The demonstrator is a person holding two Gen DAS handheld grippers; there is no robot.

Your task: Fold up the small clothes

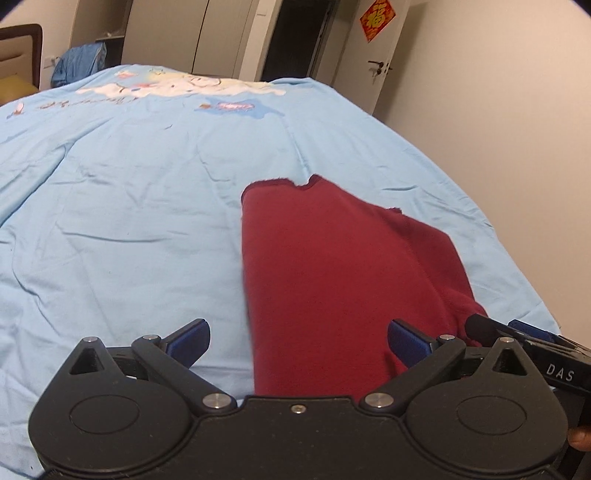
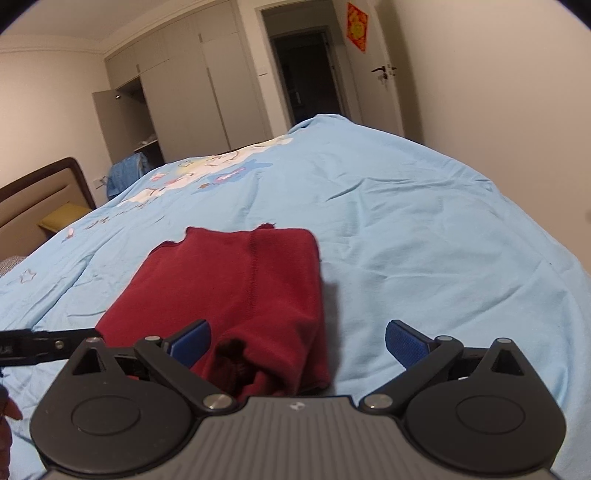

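Note:
A dark red garment [image 1: 332, 266] lies folded lengthwise on the light blue bedspread [image 1: 129, 221], its near end under both grippers. In the right wrist view the garment [image 2: 236, 288] shows a seam down its middle and a rolled opening at its near end. My left gripper [image 1: 299, 345] is open, its blue pads wide apart over the garment's near left edge. My right gripper [image 2: 297, 345] is open over the garment's near right edge. Each gripper's tip shows in the other's view: the right one [image 1: 517, 332] and the left one [image 2: 48, 341].
The bed fills both views, with a cartoon print [image 1: 177, 88] at its far end. Beyond it are a wardrobe [image 2: 184, 92], a dark open doorway [image 2: 306, 74], a door with a red decoration [image 1: 376, 18], and a headboard [image 2: 37, 192] at left. A wall runs along the bed's right side.

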